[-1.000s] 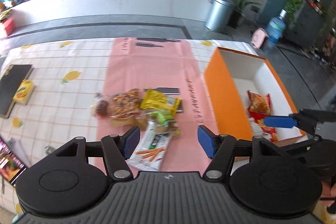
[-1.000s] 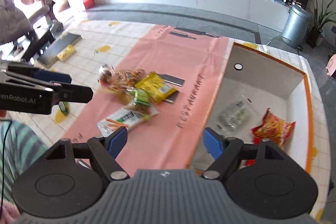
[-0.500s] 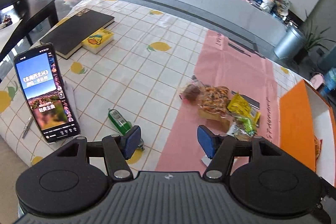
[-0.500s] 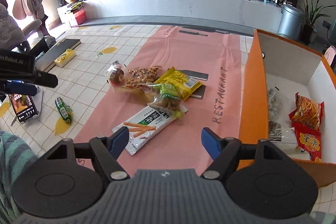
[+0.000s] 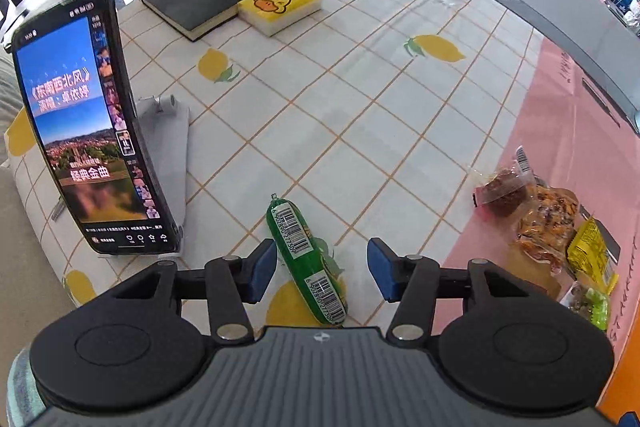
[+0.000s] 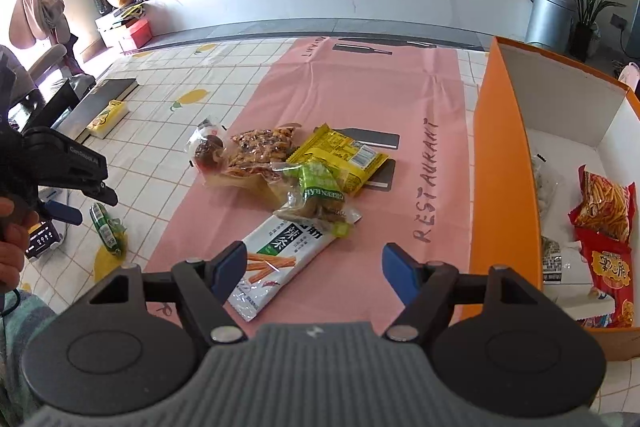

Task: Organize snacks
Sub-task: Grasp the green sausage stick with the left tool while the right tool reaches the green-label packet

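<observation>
One green sausage stick lies by itself on the lemon-print tablecloth, in the lower middle of the left wrist view, well apart from the other snacks. We see the left gripper straddling it from above: the fingers are apart, with the stick between them, and neither blue pad presses on it, though the left pad sits just beside the wrapper. These jaws have just been closing.

We judge the step in hand as picking up this stray stick so it can join the others. A propped phone stands close by at the left of that view, so the next move calls for closing squarely across the stick's width and lifting without brushing the phone.

In the right wrist view, the right gripper hovers with its fingers apart and nothing between them, over the near end of a white snack pack. The snack pile sits mid-frame on the pink mat. The orange box at right already holds some packets.
</observation>
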Demonstrator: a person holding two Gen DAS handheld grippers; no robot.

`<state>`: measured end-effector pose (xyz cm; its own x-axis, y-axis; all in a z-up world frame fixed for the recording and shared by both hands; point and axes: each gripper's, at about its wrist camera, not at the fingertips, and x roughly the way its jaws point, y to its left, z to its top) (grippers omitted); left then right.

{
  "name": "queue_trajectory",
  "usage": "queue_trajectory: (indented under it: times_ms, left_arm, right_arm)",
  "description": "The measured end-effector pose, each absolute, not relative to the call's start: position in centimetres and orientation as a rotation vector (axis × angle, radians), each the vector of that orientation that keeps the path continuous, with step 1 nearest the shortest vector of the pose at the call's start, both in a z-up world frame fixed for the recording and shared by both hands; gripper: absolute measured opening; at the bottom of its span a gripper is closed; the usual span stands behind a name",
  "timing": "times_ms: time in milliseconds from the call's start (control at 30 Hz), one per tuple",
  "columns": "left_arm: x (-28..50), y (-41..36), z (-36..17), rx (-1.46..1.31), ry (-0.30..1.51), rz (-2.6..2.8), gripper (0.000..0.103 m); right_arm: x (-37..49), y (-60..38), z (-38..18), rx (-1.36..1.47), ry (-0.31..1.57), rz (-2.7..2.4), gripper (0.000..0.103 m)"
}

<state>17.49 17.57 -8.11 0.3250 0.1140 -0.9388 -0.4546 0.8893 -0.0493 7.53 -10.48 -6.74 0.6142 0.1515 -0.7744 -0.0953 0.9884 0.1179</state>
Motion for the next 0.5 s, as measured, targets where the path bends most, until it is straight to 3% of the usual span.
queue_trajectory:
  times_ms: [200, 333, 500]
  left_arm:
    - [17.9, 17.8, -9.6, -0.351, 1.193, 0.404, 0.05]
    - [18.3, 17.5, -10.1, -0.339, 1.19, 0.374, 0.032]
    - [19.1, 15.9, -10.1, -0.264, 1.161, 0.27, 0.026]
  right_arm:
    - [9.5, -10.9, -7.7, 0.079, 0.916, 0.112, 0.072]
    - [10.5, -10.9, -8.2, 0.076, 0.919, 0.104, 0.072]
    - [11.5, -10.6, -9.1, 0.075, 0.931, 0.104, 0.071]
